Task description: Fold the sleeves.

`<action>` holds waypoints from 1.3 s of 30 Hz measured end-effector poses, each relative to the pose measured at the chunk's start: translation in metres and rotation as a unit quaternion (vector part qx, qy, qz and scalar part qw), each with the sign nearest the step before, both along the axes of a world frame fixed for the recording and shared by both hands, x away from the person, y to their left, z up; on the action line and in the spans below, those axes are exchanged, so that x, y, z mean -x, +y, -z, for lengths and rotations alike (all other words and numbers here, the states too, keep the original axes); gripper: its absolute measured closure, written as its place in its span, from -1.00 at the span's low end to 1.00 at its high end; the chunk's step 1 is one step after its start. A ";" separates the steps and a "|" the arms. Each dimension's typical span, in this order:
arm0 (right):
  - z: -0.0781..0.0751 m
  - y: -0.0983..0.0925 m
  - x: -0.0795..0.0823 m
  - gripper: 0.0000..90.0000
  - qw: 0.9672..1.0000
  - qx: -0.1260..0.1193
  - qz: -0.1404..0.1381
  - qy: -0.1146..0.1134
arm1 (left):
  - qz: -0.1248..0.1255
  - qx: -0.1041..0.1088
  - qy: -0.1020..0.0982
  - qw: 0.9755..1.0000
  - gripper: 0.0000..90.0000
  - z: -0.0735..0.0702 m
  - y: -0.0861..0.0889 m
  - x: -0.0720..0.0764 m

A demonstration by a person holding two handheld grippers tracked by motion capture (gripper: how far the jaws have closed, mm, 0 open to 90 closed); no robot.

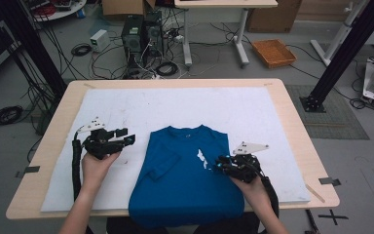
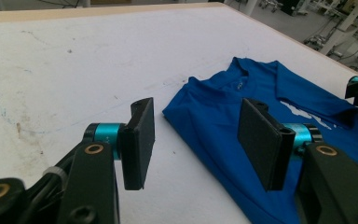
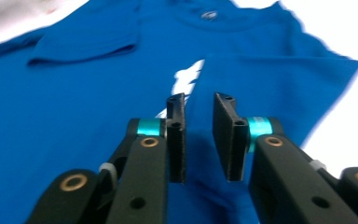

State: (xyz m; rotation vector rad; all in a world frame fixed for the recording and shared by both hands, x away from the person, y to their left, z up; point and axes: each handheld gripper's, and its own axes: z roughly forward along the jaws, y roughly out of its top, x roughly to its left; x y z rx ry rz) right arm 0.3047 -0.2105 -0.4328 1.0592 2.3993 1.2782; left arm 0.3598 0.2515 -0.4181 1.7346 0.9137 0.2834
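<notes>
T-shirt (image 1: 185,175), bright blue, lies flat on the white mat (image 1: 253,112) near the person's edge of the table (image 1: 292,102), with its hem hanging a bit over that front edge and its collar pointing to the far side. Both sleeves are folded in over the body. There's a white print (image 1: 202,158) on the chest, but it's half hidden under the fold and I can't read it. A small mark sits inside the collar (image 3: 208,15), too blurry to make out.

The left gripper (image 1: 121,137) hangs just left of the shirt, over bare mat, jaws spread wide with nothing between them. The right gripper (image 1: 217,165) sits over the shirt's right folded part, right next to the white print. Its jaws are only a narrow gap apart, and in the right gripper view the pads aren't pressing on the cloth.

The mat is a bit grubby, with faint lines and specks to the left of the shirt. It covers most of the light wood tabletop, leaving a thin wood border all around.

Beyond the table, past the shirt's collar end: grey floor, tangled cables (image 1: 156,68), two computer towers (image 1: 141,34), another desk (image 1: 224,5) and an orange tray (image 1: 273,52).

Loads of open mat on the far side of the shirt and on both sides.
</notes>
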 end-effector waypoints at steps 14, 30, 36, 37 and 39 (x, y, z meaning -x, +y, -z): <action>0.006 0.012 0.008 0.94 0.998 0.040 -0.055 0.000 | 0.004 -0.004 0.004 1.000 0.03 0.002 -0.004 0.000; -0.044 -0.062 -0.049 -0.13 0.986 -0.088 0.119 -0.077 | -0.025 -0.032 -0.032 0.999 -0.12 -0.006 -0.006 0.002; -0.040 -0.073 -0.050 -0.18 0.983 -0.088 0.134 -0.087 | -0.031 -0.043 -0.052 0.997 -0.19 -0.007 -0.007 0.005; -0.039 -0.074 -0.050 -0.18 0.983 -0.085 0.134 -0.090 | -0.032 -0.044 -0.054 0.997 -0.19 -0.008 -0.007 0.005; -0.038 -0.077 -0.049 -0.19 0.983 -0.079 0.139 -0.091 | -0.035 -0.044 -0.059 0.997 -0.19 -0.008 -0.007 0.006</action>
